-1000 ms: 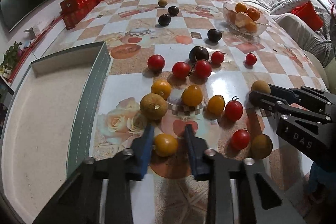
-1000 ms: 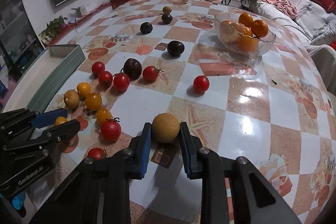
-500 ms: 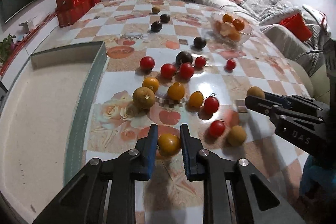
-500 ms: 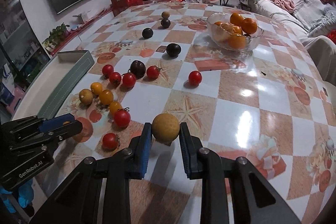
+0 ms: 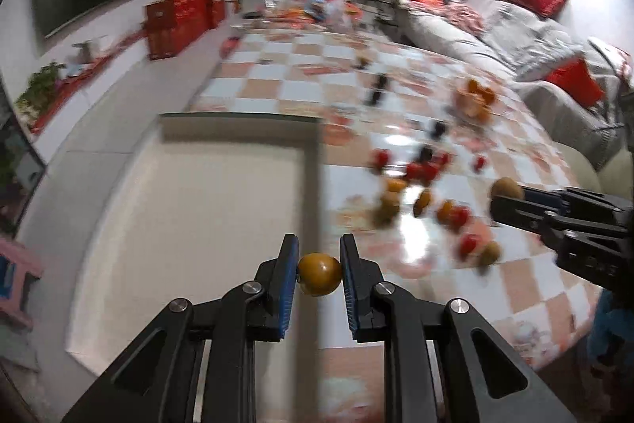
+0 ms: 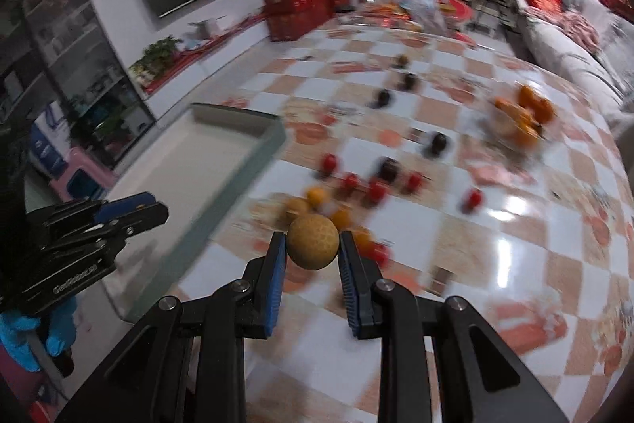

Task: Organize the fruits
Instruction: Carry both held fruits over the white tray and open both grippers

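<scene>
**Operator:** While both views are motion-blurred, what does each gripper hold?

**Technician:** Left gripper [image 5: 319,274]: jaws pinching a small orange-yellow tomato [image 5: 319,274] between the blue pads [image 5: 288,276]. Right gripper [image 6: 313,248]: jaws pinching a rough-skinned tan fruit [image 6: 313,242], which fills the gap between its blue pads [image 6: 277,264].

**Operator:** Position of each load?

**Technician:** In the left wrist view the tomato sits in line with the green side wall of the tray [image 5: 313,185], with the pale tray floor to its left and the checkered table [image 5: 527,288] to its right. Contact with either surface cannot be determined. In the right wrist view the tan fruit appears in front of the loose fruit on the table, just right of the tray [image 6: 222,217].

**Operator:** Can each gripper be seen from the other camera?

**Technician:** Yes. The right gripper [image 5: 505,199] enters from the right edge with the tan fruit [image 5: 506,188] at its tip. The left gripper [image 6: 134,211] enters from the left edge over the tray; its tomato is not visible there.

**Operator:** Remaining fruit?

**Technician:** Red tomatoes [image 6: 376,191], orange ones and dark plums [image 6: 438,141] lie scattered on the table. A glass bowl [image 6: 497,129] of oranges [image 6: 533,106] stands further back, well apart from the tray.
</scene>
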### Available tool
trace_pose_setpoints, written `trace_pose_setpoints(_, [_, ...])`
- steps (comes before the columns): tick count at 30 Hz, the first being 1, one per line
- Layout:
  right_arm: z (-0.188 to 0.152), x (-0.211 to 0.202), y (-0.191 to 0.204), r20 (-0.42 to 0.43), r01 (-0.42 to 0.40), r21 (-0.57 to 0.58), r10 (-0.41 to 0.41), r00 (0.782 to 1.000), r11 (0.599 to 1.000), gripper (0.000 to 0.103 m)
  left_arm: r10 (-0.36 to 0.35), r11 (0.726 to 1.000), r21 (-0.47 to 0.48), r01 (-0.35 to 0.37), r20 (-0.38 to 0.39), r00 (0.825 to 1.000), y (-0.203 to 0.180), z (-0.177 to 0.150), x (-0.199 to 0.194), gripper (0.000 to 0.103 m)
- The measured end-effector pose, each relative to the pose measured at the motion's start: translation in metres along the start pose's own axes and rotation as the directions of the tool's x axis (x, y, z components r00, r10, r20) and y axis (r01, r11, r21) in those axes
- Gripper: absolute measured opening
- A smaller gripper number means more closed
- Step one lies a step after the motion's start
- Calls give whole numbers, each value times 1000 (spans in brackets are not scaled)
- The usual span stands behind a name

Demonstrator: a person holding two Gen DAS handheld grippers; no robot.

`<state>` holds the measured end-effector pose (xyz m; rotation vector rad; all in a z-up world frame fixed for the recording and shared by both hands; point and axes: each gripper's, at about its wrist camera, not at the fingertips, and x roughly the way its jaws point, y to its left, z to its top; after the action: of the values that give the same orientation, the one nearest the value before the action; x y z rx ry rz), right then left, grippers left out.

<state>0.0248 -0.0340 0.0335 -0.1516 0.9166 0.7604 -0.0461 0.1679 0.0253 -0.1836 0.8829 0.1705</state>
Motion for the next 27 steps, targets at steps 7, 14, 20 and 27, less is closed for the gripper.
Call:
trace_pose_setpoints(7, [28, 50, 63, -62, -86, -80, 81, 995, 993, 28, 125, 989, -70, -128, -46, 991, 63, 4, 17, 23])
trace_pose_setpoints(14, [48, 106, 97, -138, -99, -116, 83, 987, 988, 28, 180, 978, -83, -189, -108, 978, 84, 1, 45, 23])
trace_pose_setpoints(20, [48, 131, 105, -186, -96, -133, 70, 980, 987, 28, 191, 976, -73, -203, -143, 971, 85, -4, 61, 23])
trace_pose_setpoints(27, [45, 138, 112, -194, -58, -189, 20, 981, 980, 28, 204, 976, -53, -213, -146, 968, 81, -7, 63, 23])
